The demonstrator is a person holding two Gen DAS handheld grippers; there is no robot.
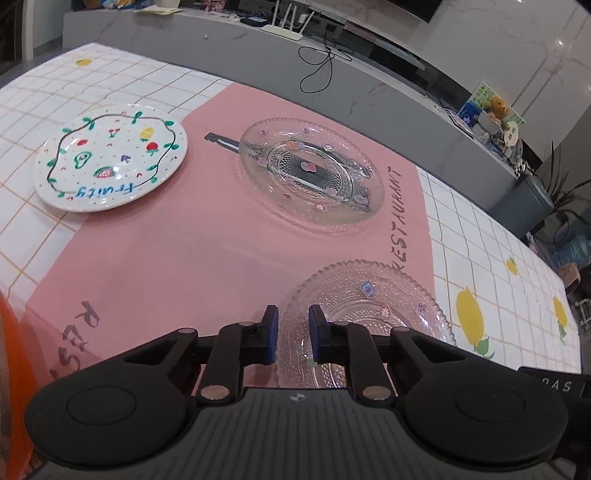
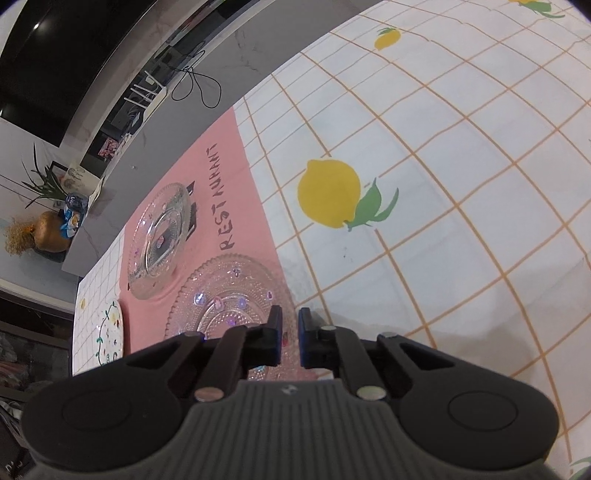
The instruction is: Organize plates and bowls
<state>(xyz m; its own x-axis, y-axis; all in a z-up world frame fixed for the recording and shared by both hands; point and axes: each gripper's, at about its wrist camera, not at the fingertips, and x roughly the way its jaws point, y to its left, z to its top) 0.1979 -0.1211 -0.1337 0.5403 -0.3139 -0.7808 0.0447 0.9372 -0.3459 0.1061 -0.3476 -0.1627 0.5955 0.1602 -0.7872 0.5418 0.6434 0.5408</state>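
A pink "RESTAURANT" placemat lies across a lemon-print grid tablecloth, w/ three dishes spread over it. In the left wrist view, the left gripper hangs low over the near edge of a beaded glass plate; its blue-padded fingers stand a little apart, nothing between them, and the plate's near-left rim shows through the gap. Whether the pads touch the glass cannot be told.

Farther off, mid-mat, sits a deeper glass dish w/ small coloured stickers, a dark printed graphic visible through its base. To the far left, a white ceramic plate painted w/ fruit and the word "Fruity" rests half on the mat's left edge, half on the tablecloth, well apart from both glass pieces.

In the right wrist view, the right gripper comes at the same beaded glass plate from its right side, near the mat's right border. Its jaws are also parted by a narrow gap, empty, w/ the plate's right rim lying just under and left of the left finger. The deeper glass dish lies beyond, far-left in that view, rim nearly touching the beaded plate; the painted plate peeks in at the left edge.

Bkgd: a grey marble-look counter w/ a white router and loose black cable.
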